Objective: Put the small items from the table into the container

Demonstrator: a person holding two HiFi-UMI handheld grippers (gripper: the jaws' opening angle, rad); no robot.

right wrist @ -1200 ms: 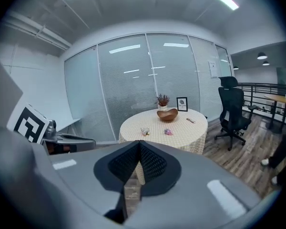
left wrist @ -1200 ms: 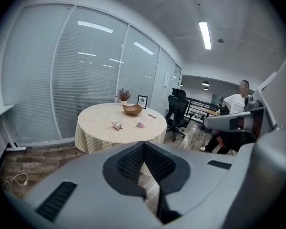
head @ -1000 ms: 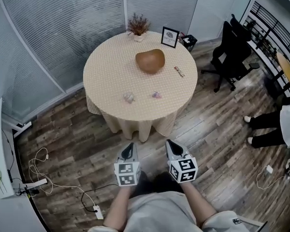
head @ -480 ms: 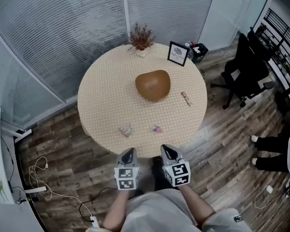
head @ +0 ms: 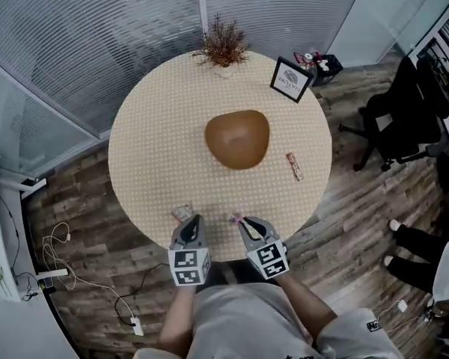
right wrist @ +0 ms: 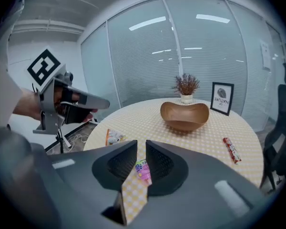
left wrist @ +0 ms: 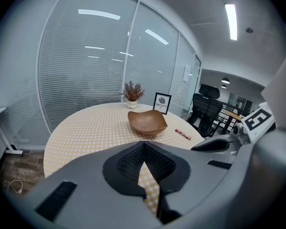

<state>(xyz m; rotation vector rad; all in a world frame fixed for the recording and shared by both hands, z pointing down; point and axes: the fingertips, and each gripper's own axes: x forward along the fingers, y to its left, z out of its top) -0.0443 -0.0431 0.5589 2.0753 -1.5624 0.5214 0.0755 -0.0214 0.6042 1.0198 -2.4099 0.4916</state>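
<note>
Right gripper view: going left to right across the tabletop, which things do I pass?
snack packet → pink candy → wooden bowl → red candy bar. The potted plant and framed picture overlap others, so they are left out.

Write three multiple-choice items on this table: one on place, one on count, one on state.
1. In the head view, relative to the wooden bowl, the red candy bar lies: A) left of it B) right of it C) inside it
2. Small wrapped items on the table: A) one B) three C) five
3. The wooden bowl is: A) empty B) full of sweets C) overturned

B: the red candy bar lies on the cloth to the bowl's right.
B: red candy bar, pink packet and pale packet.
A: its hollow faces up and shows only bare wood.
</note>
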